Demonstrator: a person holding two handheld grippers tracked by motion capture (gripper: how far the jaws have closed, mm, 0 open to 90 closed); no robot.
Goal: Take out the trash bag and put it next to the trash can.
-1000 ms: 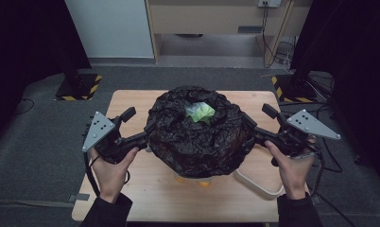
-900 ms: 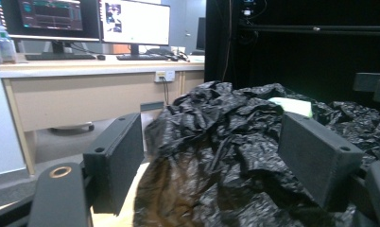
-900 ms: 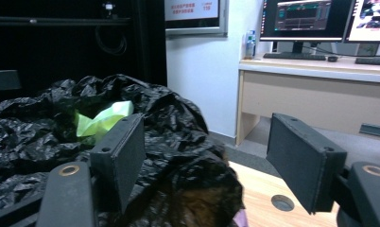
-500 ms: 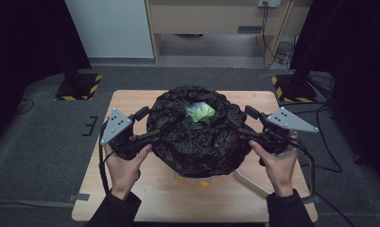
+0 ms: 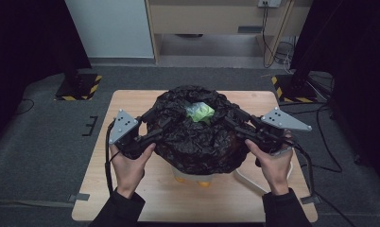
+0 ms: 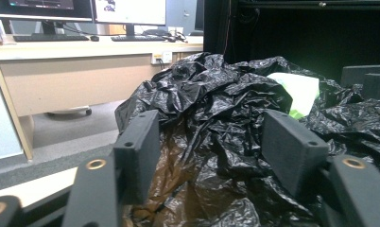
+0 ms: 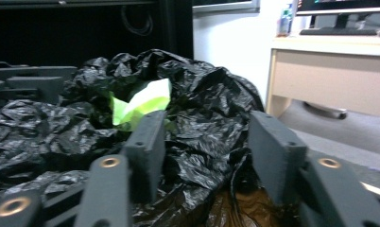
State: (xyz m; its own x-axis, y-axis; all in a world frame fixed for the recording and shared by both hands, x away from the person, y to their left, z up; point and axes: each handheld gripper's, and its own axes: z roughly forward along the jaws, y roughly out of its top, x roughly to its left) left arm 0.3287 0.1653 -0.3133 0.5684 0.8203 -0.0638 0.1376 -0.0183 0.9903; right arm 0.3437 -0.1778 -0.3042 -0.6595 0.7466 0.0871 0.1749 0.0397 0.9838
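Note:
A crumpled black bin bag [image 5: 197, 142] covers a white container [image 5: 185, 177] at the middle of the wooden table [image 5: 131, 189]. A pale green scrap [image 5: 200, 112] lies in the hollow at the bag's top. My left gripper [image 5: 156, 126] is against the bag's left side, open, with folds of black plastic [image 6: 216, 109] between its jaws [image 6: 211, 135]. My right gripper [image 5: 235, 124] is open against the right side, and its jaws [image 7: 209, 135] straddle the bag's rim [image 7: 197, 156]. The green scrap [image 7: 142, 101] shows just beyond them and, paler [image 6: 297, 87], in the left gripper view.
A white cable [image 5: 247, 181] loops on the table by the right hand. Beyond the table stand a beige desk [image 5: 216, 19] and two black stands with yellow-striped bases [image 5: 78, 87]. Each gripper's cable trails off the table's side.
Both grippers have moved inward and forward from the bag's sides onto its upper folds. Their jaws have stayed open. The bag and the green scrap have not shifted.

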